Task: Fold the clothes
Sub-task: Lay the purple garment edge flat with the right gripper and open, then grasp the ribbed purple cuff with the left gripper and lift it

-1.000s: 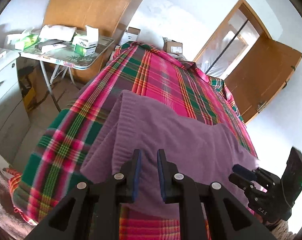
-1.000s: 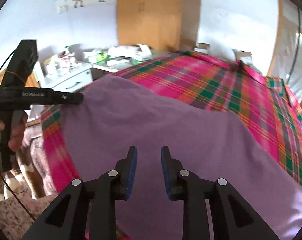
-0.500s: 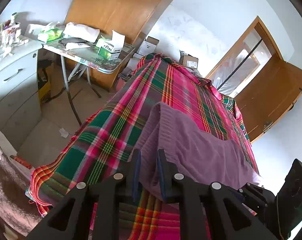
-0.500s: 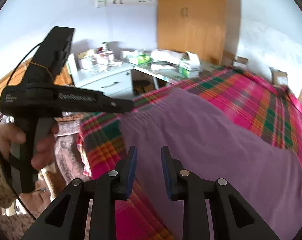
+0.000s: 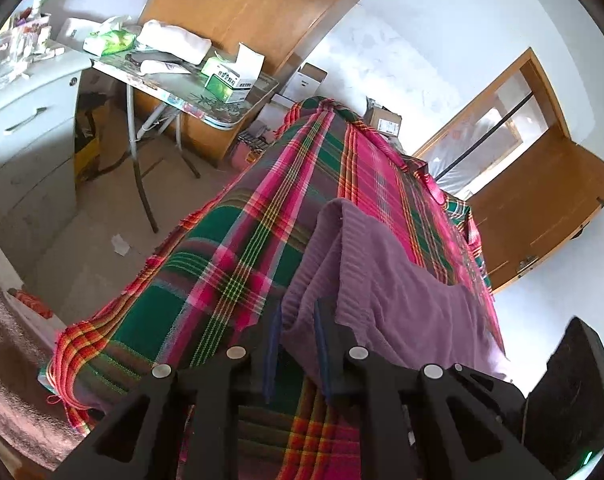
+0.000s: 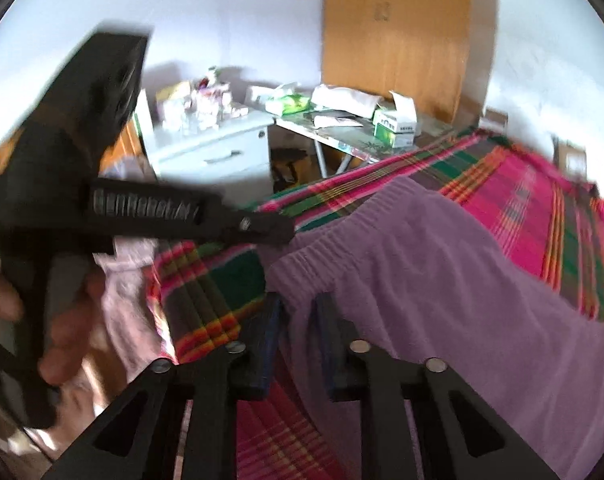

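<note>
Purple garment [image 5: 389,280] lies on the plaid bed [image 5: 206,280], long axis running to 1 o'clock. My left gripper [image 5: 296,344] is parted around its near hem corner at 12; my right gripper [image 6: 298,336] likewise parted, hem between the fingers, neither visibly clamped.

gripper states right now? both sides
Left claw: open, astride the purple garment's edge, not clamped.
Right claw: open, astride the garment's elastic edge.

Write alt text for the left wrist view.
The left tongs, jaws apart, straddle the near edge of a purple garment lying on a plaid-covered bed. A cluttered folding table stands beyond.
</note>
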Available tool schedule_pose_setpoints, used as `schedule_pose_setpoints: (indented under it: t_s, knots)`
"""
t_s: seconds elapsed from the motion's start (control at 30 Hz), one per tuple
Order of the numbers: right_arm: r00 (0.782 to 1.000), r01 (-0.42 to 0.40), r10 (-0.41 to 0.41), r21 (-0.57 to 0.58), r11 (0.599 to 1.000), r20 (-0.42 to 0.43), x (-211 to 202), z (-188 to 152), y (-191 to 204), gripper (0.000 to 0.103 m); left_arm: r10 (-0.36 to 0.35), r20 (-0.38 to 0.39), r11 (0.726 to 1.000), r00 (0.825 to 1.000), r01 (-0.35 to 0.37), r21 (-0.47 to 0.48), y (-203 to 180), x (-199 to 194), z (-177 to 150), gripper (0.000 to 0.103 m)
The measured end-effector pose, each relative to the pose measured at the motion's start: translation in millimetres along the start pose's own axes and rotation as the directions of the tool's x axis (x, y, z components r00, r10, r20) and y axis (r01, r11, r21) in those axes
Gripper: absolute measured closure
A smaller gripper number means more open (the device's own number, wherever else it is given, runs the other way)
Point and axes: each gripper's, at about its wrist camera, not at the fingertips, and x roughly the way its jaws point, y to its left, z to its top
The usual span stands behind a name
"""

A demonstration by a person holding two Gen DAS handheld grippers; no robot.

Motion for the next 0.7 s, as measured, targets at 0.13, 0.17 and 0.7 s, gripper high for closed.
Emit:
schedule_pose_setpoints:
  t_s: [0.13, 0.17, 0.7]
  knots:
    - [0.998, -0.055, 0.051, 0.112, 0.992, 0.038, -14, 11, -13, 0.091, -0.016, 0.0, 1.0, 1.0, 0.016, 0.022, -2, -2, 0, 0.086]
    - [0.997, -0.06, 0.055, 0.121, 0.991, 0.049, -16, 13, -14, 0.091, -0.022, 0.001, 1.0, 1.0, 0.022, 0.019, -1, -2, 0, 0.086]
    - [0.997, -0.079, 0.079, 0.15, 0.986, 0.005, 6, 5, -2, 0.086, -0.057, -0.013, 0.998, 0.998, 0.057, -0.025, 8, -3, 0, 0.086]
